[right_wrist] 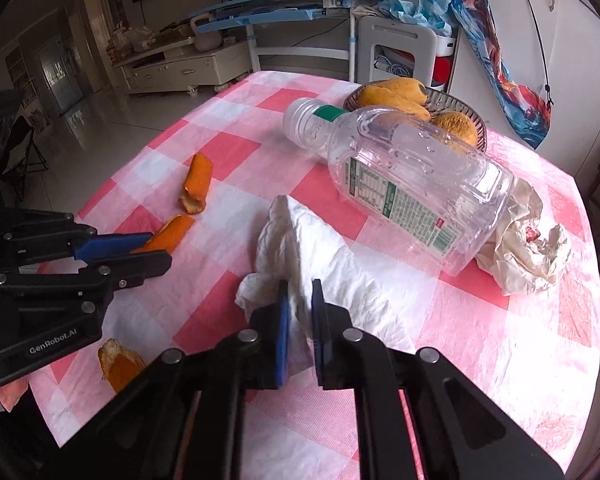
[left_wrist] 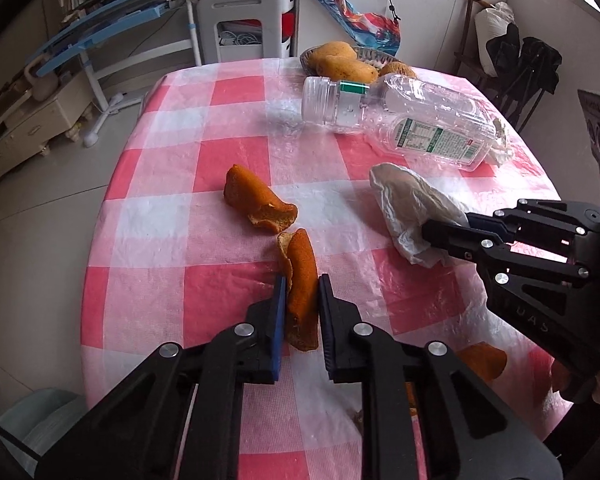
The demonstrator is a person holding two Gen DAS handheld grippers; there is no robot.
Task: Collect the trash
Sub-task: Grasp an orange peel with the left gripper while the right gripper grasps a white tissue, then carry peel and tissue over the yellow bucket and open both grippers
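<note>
Orange peel strip [left_wrist: 301, 280] pinched between the blue pads of the left gripper [left_wrist: 302, 292], low on the pink-and-white checked bench [left_wrist: 148, 280]. Clamped tight, peel standing upright in the jaws, its lower end touching the cloth. Same grip seen from the right wrist view, far left, blue finger against orange.

Over on the other side: white crumpled tissue [right_wrist: 320, 256] caught in the right gripper [right_wrist: 300, 300], jaws closed on a fold of it near its lower edge, the rest of the tissue spread out on the bench ahead of the fingers.

Second curled peel piece [left_wrist: 256, 204] lying loose just beyond the held strip, not touching either gripper. Third peel piece [right_wrist: 118, 364] near the bench's close edge, below the left gripper's body.

Clear empty plastic bottle [right_wrist: 400, 176] on its side across the middle, green band at the neck, printed label facing up, neck pointing toward the far left. Crumpled brownish wrapper [right_wrist: 528, 240] wedged against the bottle's base, something red showing in its folds. Beyond the bottle, shallow dish [right_wrist: 456, 104] with yellow fruit [right_wrist: 392, 94] at the far edge.
</note>
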